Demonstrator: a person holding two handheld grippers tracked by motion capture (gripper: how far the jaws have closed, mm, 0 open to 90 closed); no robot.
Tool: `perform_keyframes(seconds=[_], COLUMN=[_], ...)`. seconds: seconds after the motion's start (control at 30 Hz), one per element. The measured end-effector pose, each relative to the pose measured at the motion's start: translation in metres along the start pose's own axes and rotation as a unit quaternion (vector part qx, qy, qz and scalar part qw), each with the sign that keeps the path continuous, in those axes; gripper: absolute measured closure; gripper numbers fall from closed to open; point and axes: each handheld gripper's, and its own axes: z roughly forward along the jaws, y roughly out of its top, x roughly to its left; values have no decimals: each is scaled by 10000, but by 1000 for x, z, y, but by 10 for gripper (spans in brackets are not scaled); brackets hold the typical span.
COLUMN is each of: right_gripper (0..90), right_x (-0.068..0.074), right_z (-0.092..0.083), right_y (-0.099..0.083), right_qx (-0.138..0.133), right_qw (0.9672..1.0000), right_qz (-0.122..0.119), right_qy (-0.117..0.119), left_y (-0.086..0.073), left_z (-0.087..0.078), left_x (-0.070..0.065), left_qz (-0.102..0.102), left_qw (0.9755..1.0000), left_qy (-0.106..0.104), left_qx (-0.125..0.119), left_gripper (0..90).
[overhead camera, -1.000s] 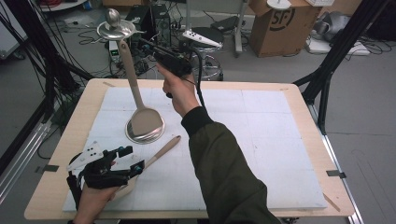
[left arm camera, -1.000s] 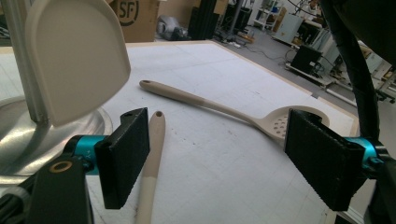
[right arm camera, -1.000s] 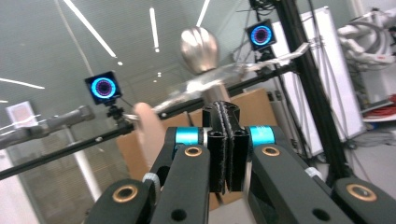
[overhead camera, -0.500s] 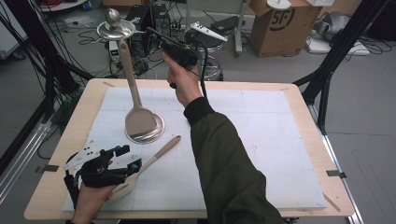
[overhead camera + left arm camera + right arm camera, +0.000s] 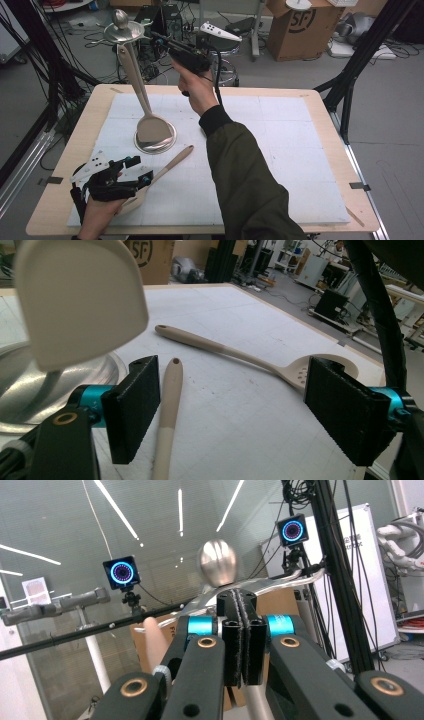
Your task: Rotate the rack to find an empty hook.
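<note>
A metal rack stands on a round base [image 5: 167, 144] [image 5: 30, 390] and is topped by a ball knob [image 5: 121, 19] [image 5: 217, 562]. A beige spatula [image 5: 150, 129] [image 5: 80, 300] hangs from its top rim, head just over the base. My right gripper [image 5: 159, 41] [image 5: 244, 630] is raised level with that rim, pads pressed together, with nothing seen between them. At the table's near left my left gripper [image 5: 141, 169] [image 5: 232, 410] is open low over the mat. A beige handle [image 5: 169, 400] lies between its jaws, close to the left pad. A slotted beige spoon [image 5: 172, 162] [image 5: 235, 352] lies just beyond.
A white mat [image 5: 280, 150] covers the wooden table. Behind the far edge are a cardboard box [image 5: 300, 25], cables and equipment. A black frame leg [image 5: 350, 75] stands at the right. My right sleeve [image 5: 245, 180] crosses the table's middle.
My right hand has lifted a little toward the rack's top. The hanging spatula's head has shifted slightly over the base. The left gripper has stayed put.
</note>
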Motion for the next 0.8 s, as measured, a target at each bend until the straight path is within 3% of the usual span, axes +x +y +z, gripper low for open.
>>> perform_keyframes(seconds=[0.47,0.67,0.8], right_gripper=[897,897,897], right_x=[29,31,29], right_z=[21,27,21], right_y=[-13,-18,-17], right_qx=[120,155,127], right_qw=[9996,9997,9998], right_qz=[-88,-38,-60], right_qy=[257,199,120], left_y=[0,0,0], left_z=[4,4,5], left_x=[-3,-3,-1], left_qz=[39,37,16], left_qw=[10000,10000,10000], left_qy=[-56,-54,-57], left_qx=[29,41,35], left_gripper=[233,233,233])
